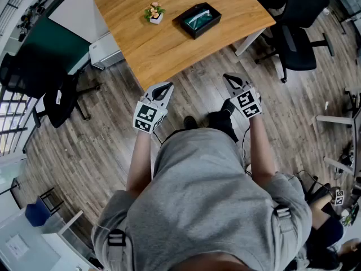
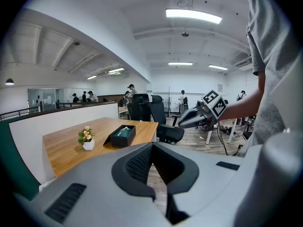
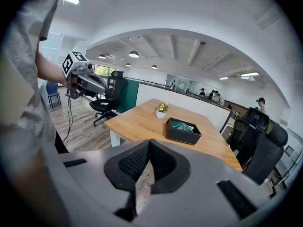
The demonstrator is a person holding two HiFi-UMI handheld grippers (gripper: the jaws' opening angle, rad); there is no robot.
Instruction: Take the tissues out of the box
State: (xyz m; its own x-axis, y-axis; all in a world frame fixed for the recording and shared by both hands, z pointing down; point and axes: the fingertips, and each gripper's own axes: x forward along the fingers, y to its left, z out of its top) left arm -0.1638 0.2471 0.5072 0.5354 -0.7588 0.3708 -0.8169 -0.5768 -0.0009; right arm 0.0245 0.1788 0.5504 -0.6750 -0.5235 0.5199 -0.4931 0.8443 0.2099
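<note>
A black tissue box (image 1: 197, 20) with green-white tissue inside lies on the wooden table (image 1: 169, 44), right of a small flower pot (image 1: 154, 13). Both grippers hang over the floor in front of the table's near edge, well short of the box. My left gripper (image 1: 167, 87) is shut and holds nothing, and so is my right gripper (image 1: 228, 78). In the left gripper view the box (image 2: 122, 135) lies far beyond the shut jaws (image 2: 152, 148), with the right gripper (image 2: 199, 115) off to the right. The right gripper view has the box (image 3: 182, 130) ahead of its shut jaws (image 3: 149, 143).
Black office chairs stand at the table's right (image 1: 299, 33) and at the far left (image 1: 56, 95). A white cabinet (image 1: 104, 51) sits under the table's left side. Wooden floor lies between me and the table. The flower pot (image 3: 162, 110) stands left of the box.
</note>
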